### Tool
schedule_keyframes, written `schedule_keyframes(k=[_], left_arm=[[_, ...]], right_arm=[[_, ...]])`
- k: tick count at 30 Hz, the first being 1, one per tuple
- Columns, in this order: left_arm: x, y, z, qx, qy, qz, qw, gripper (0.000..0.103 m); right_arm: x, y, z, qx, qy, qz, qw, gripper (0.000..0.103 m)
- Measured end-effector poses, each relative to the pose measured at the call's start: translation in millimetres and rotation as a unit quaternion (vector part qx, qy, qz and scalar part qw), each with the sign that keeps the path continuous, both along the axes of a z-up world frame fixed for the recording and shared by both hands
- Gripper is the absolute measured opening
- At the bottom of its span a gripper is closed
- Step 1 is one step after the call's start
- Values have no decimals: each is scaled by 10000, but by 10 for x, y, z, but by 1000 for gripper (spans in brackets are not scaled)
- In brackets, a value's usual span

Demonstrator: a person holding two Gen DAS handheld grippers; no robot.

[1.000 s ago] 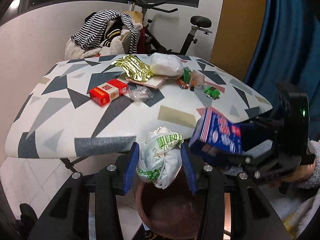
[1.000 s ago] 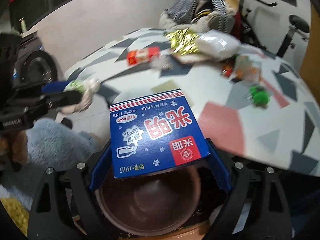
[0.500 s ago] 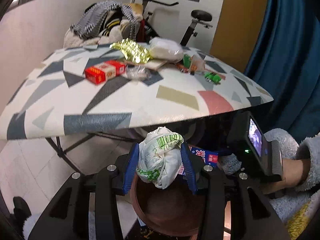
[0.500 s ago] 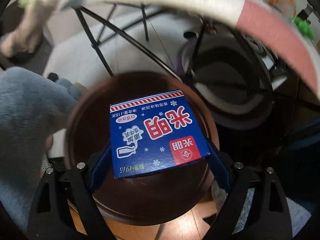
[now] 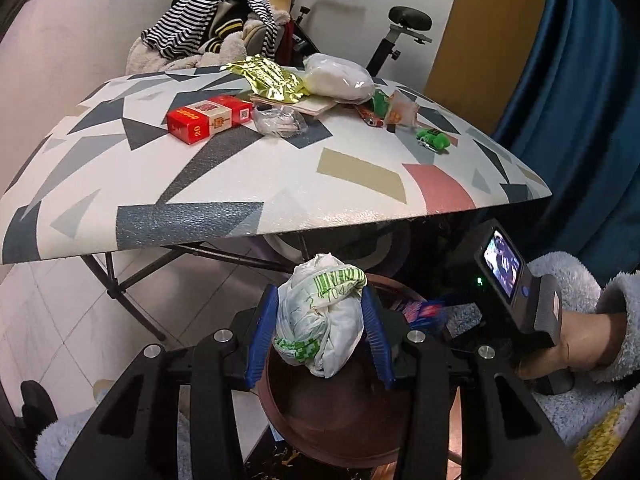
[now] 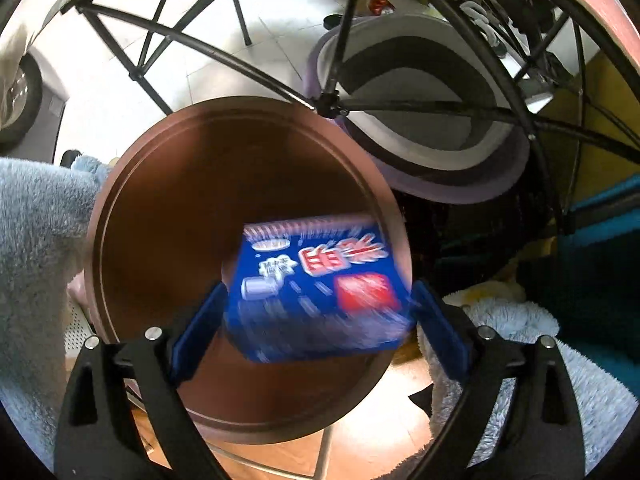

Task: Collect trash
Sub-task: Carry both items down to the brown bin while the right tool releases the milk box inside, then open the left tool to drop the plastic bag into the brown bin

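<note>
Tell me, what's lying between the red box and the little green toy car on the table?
A crumpled clear plastic wrapper lies beside the red box; further right, an orange-printed packet comes before the green toy car. The left wrist view shows it.

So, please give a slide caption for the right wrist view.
Blurred blue box between the right gripper fingers, over the brown bin.

Exercise bike [image 5: 394, 28] behind patterned table [image 5: 240, 184]; striped clothes heap [image 5: 208, 36] beside it; blue curtain [image 5: 580, 80] alongside.

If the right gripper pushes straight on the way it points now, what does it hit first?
Most likely the blue carton, blurred between the open right gripper; beyond it, the brown bin interior. Depth is unclear.
</note>
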State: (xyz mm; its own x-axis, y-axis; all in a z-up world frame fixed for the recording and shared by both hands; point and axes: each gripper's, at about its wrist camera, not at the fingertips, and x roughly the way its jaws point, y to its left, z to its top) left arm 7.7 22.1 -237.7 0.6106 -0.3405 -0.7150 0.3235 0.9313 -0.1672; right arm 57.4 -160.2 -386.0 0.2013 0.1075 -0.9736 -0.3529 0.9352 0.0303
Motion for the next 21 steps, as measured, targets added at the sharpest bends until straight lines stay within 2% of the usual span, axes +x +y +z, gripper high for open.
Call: schedule_keyframes(k=[5,9,14,21], left_arm=[[-9,-26,-10,32,8,-42,10000,42],[-7,-11,-16,9,22,-15,10000,42],[-15,-13,-13,1,24,-16,10000,42],[6,-82,-52,46,117,-108,9999,42]], right_arm=[[18,-26,27,26,-23,-95,9999,94],[21,-45,172,166,-303,-96,9994,94],[-102,-71,560,555,-1074,16,9927,97],[-322,-156,1101,1110,-2395,276,9641,97]])
